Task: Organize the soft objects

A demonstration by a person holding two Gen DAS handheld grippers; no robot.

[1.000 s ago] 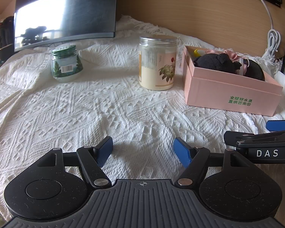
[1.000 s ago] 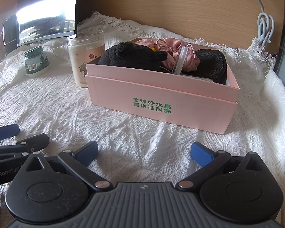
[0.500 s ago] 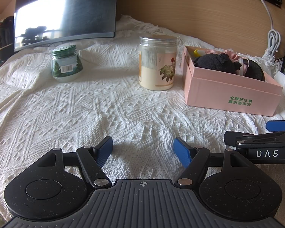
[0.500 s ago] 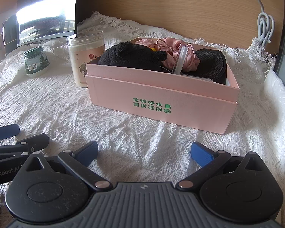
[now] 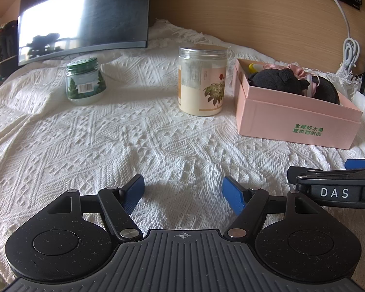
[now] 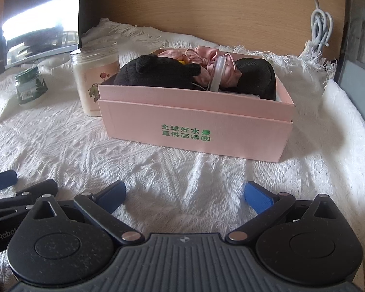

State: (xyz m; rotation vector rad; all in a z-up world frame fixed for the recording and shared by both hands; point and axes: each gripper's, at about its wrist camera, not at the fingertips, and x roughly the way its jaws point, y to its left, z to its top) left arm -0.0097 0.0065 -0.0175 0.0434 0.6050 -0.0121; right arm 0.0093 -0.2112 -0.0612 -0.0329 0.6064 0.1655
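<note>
A pink cardboard box point(image 6: 194, 126) point(image 5: 296, 121) stands on the white knitted cloth. Inside it lie a black plush toy point(image 6: 155, 73) point(image 5: 275, 79), a pink satin pouch point(image 6: 206, 59), a dark padded item point(image 6: 255, 75) and a clear plastic piece point(image 6: 217, 74). My right gripper point(image 6: 185, 193) is open, empty, hovering over the cloth well in front of the box. My left gripper point(image 5: 183, 191) is open and empty too, left of the box over bare cloth. Each gripper's side shows at the edge of the other's view.
A tall jar with a flower label point(image 5: 202, 80) point(image 6: 95, 77) stands just left of the box. A small green-lidded jar point(image 5: 85, 82) point(image 6: 30, 87) sits farther left. A dark monitor point(image 5: 85, 14) and wooden wall stand behind. A white cable point(image 6: 321, 29) hangs at the right.
In the right wrist view the scene has shifted and tilted slightly, with the box now a bit more to the right. The left wrist view is unchanged.
</note>
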